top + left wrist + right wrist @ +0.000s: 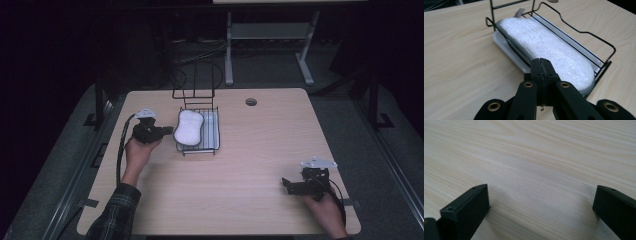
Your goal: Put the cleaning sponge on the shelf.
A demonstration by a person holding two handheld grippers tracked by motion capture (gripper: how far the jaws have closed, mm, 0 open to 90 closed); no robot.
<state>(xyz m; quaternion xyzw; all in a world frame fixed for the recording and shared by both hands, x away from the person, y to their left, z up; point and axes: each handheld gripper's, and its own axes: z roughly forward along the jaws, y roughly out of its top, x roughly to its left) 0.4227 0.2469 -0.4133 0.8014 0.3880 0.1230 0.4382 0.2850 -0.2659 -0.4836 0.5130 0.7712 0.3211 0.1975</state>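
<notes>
A white peanut-shaped sponge [188, 126] [549, 45] lies in a black wire rack [218, 131] [609, 47] with a white tray [501, 43] under it, at the table's back centre-left. My left gripper [167, 131] [541, 63] is shut, its jaws pressed together with nothing between them. Its tip is at the sponge's left edge; I cannot tell whether it touches. My right gripper [285, 183] [541, 192] rests low over the bare wood at the front right, jaws wide open and empty.
The rack's tall wire back frame [194, 80] rises behind the sponge. A round cable hole [251, 102] sits near the table's far edge. Bare light wood [260, 150] spreads between the two grippers.
</notes>
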